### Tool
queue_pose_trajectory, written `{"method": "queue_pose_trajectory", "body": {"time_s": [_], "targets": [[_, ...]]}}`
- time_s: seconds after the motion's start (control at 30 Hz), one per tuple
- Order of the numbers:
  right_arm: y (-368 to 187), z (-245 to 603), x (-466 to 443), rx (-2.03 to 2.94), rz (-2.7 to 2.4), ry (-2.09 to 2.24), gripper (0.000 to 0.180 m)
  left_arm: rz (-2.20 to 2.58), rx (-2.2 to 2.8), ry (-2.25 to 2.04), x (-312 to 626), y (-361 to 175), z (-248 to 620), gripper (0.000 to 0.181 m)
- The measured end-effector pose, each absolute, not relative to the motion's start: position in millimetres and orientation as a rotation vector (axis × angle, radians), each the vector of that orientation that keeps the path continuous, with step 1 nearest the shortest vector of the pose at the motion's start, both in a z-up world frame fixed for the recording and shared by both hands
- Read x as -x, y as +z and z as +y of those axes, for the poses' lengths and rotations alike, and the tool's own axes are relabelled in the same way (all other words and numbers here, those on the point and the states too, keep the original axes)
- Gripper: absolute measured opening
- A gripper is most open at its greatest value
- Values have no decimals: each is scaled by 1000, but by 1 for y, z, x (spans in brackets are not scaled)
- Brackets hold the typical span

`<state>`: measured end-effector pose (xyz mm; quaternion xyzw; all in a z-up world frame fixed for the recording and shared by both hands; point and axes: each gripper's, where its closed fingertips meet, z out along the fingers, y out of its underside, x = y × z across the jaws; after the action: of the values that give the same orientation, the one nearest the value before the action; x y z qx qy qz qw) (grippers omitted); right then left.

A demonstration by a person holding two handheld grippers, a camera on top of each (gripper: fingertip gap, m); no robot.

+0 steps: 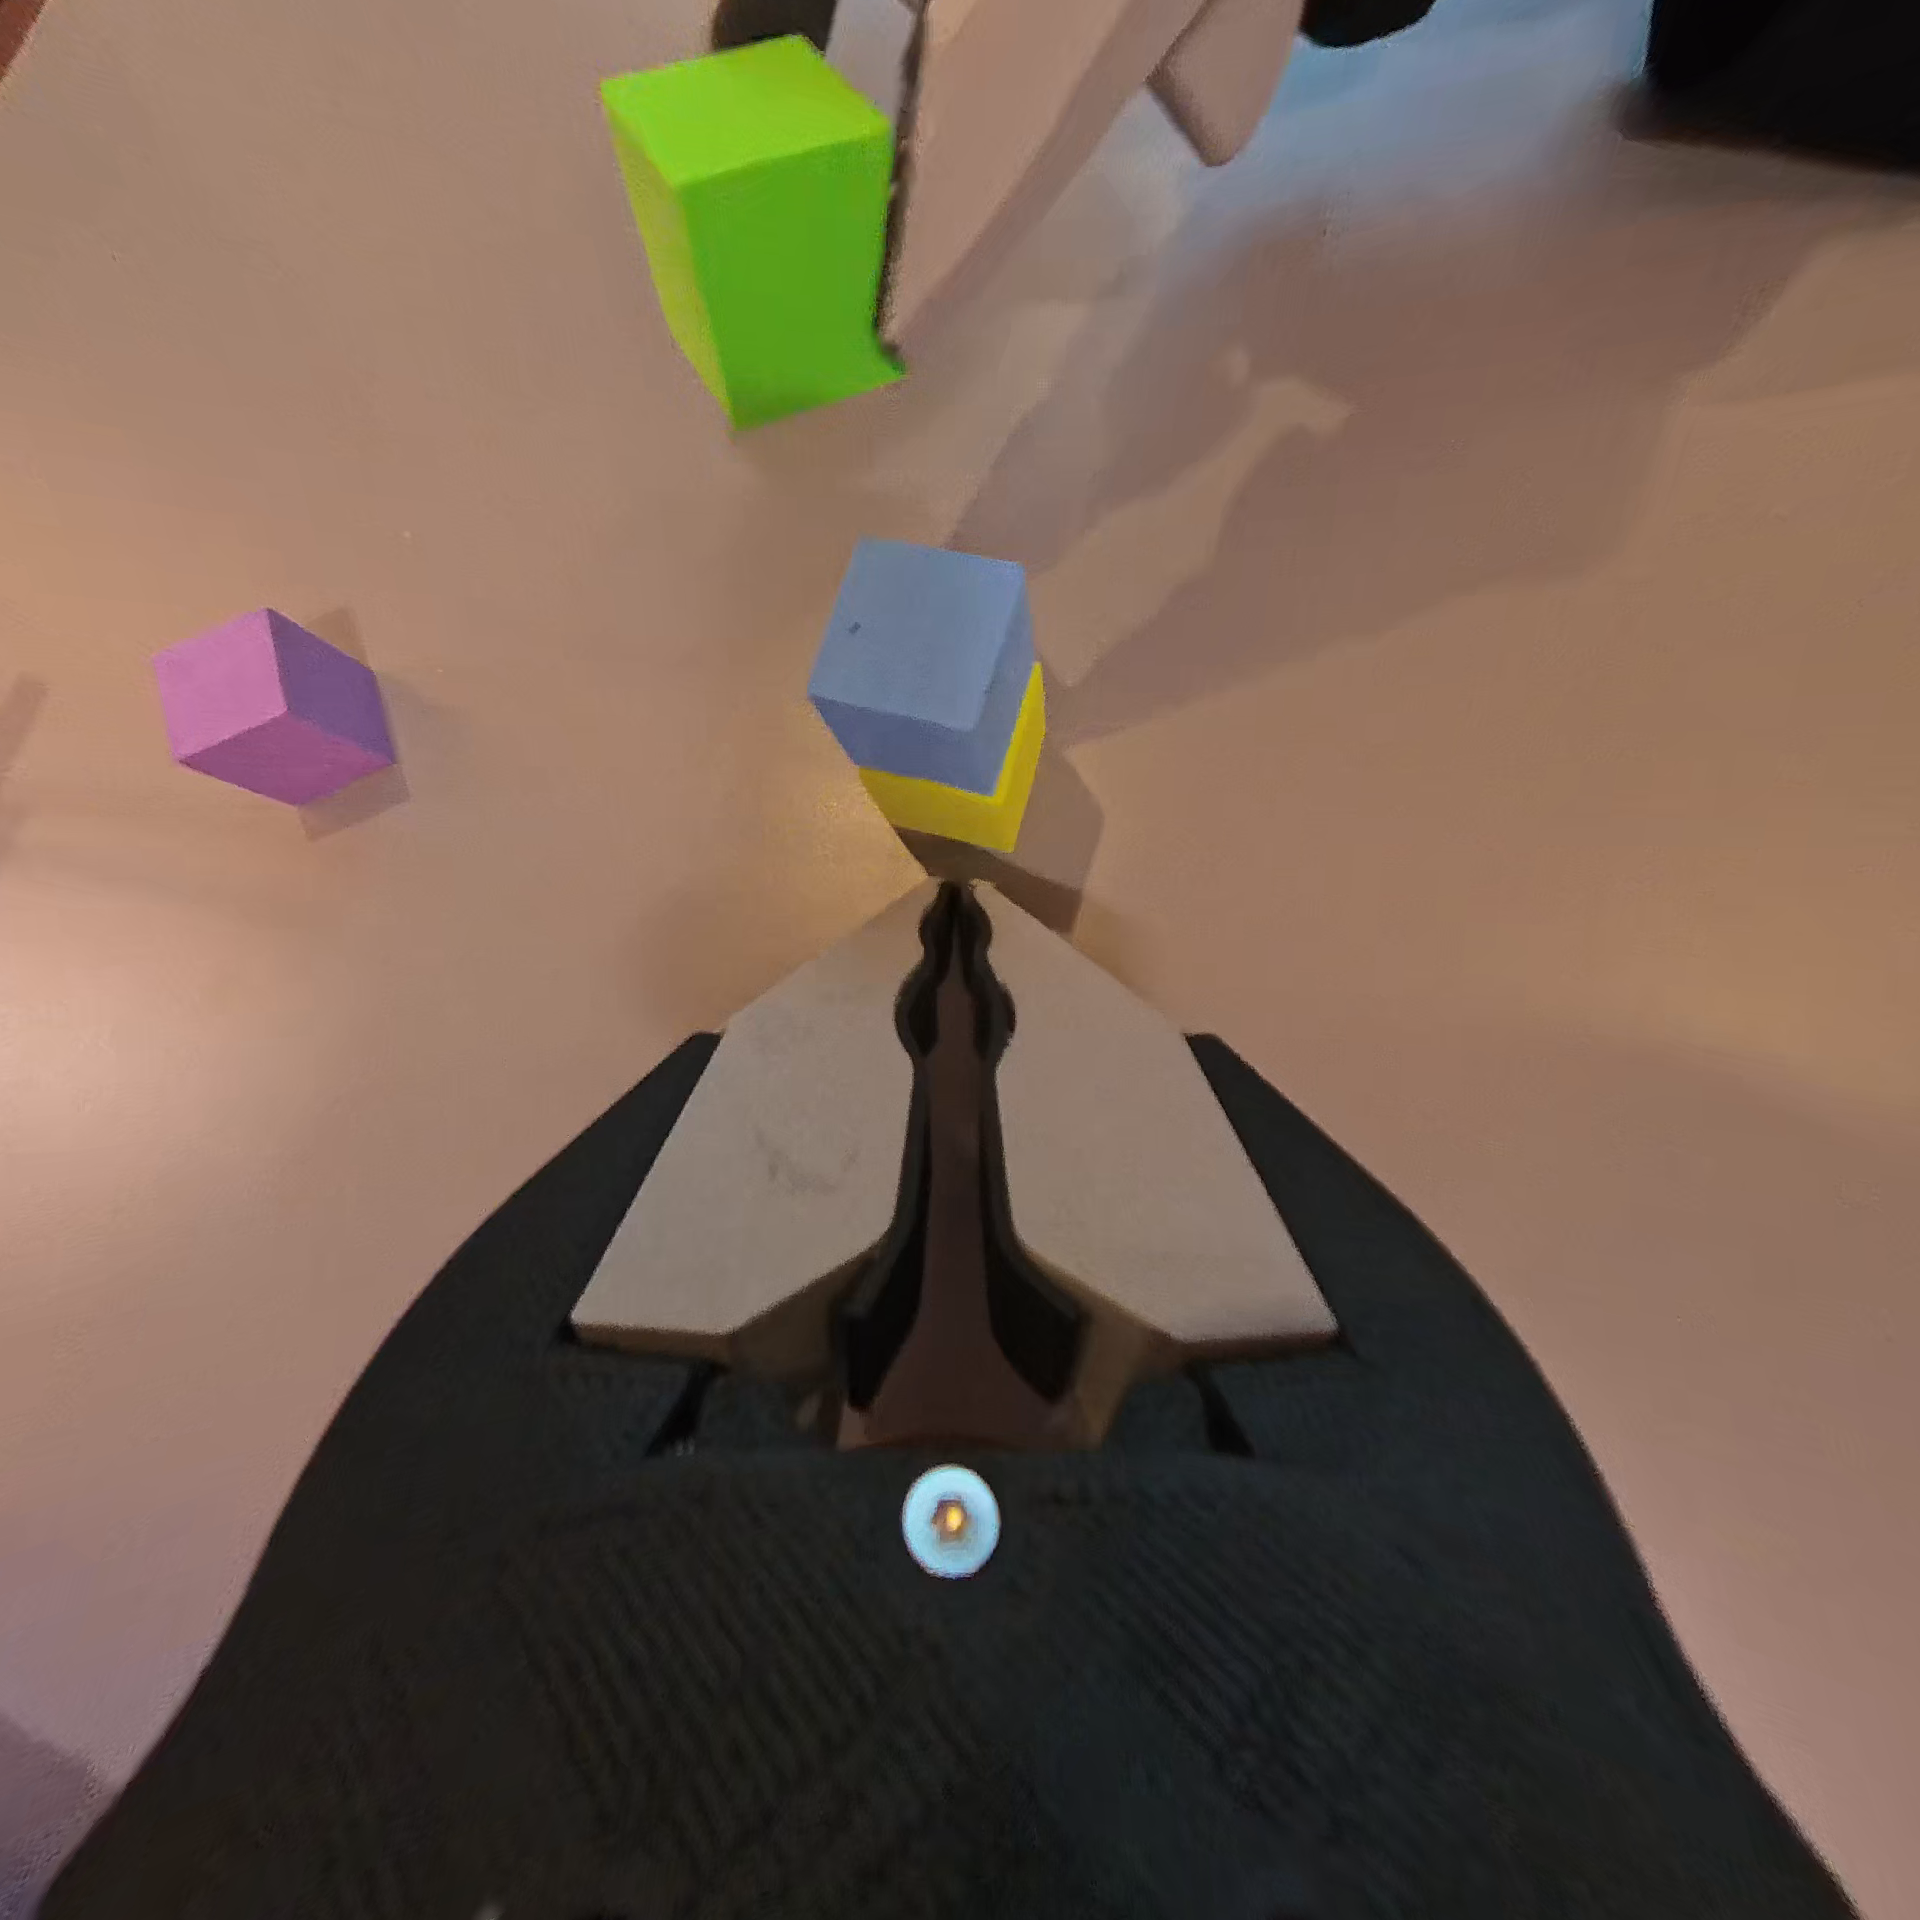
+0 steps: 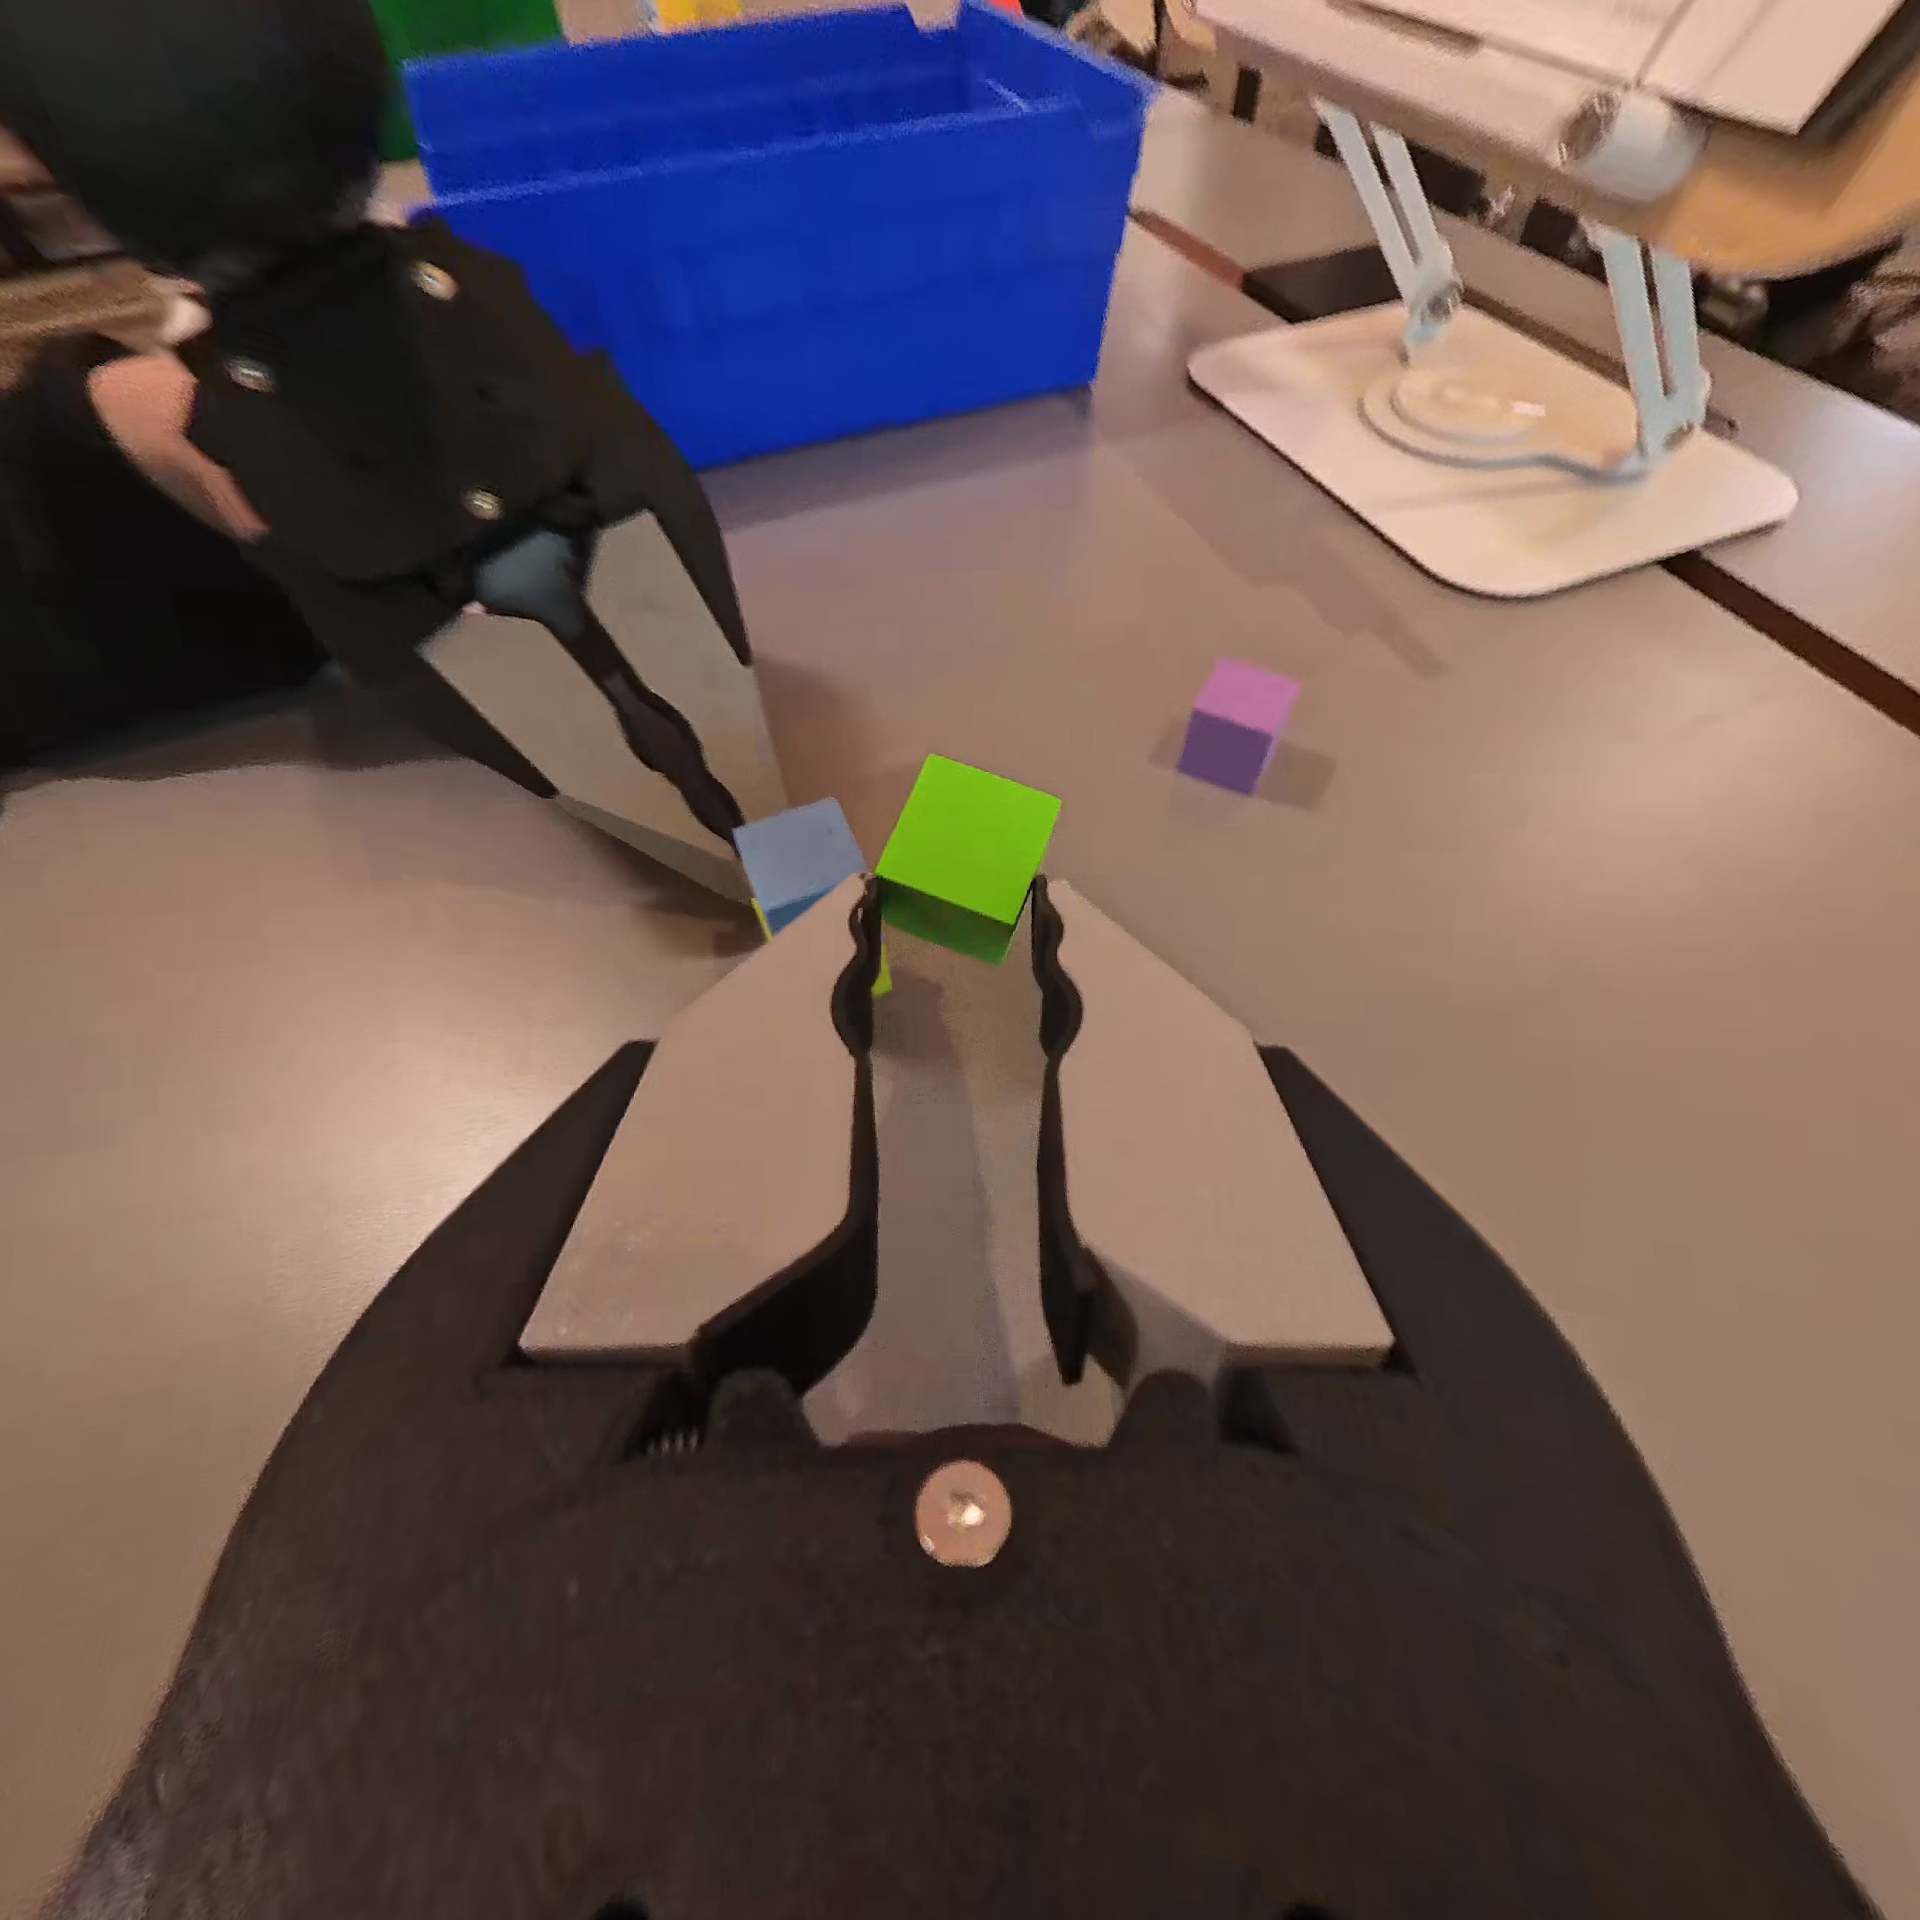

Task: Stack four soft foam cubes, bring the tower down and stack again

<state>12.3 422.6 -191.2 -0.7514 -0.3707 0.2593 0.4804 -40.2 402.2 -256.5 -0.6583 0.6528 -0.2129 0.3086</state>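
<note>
A blue cube (image 1: 920,649) sits askew on a yellow cube (image 1: 961,805) on the table. My left gripper (image 1: 951,896) is shut and empty, its tips right at this small stack; in the right wrist view the left gripper (image 2: 727,826) touches the side of the blue cube (image 2: 795,857). My right gripper (image 2: 951,899) is shut on a green cube (image 2: 966,847) and holds it off the table, just right of the stack. The green cube (image 1: 764,223) also shows high in the left wrist view. A purple cube (image 2: 1236,722) lies alone farther off, and shows in the left wrist view (image 1: 275,707).
A blue plastic bin (image 2: 769,260) stands at the back of the table. A white stand with a flat base (image 2: 1496,457) is at the back right. A person's dark sleeve (image 2: 156,582) fills the left side behind the left gripper. About 9 centimetres separates my left fingertips from my right. From either gripper's tips it is about 35 centimetres to the flat base (image 2: 1496,457).
</note>
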Motion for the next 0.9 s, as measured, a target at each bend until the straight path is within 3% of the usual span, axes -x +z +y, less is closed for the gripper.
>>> {"method": "queue_pose_trajectory", "body": {"time_s": [0.47, 0.9], "targets": [[-168, 401, 17, 1620, -1346, 885, 26, 1709, 1745, -645, 40, -256, 402, 0], [-174, 411, 15, 1668, -1248, 765, 26, 1649, 1758, -628, 55, -237, 416, 3]]}}
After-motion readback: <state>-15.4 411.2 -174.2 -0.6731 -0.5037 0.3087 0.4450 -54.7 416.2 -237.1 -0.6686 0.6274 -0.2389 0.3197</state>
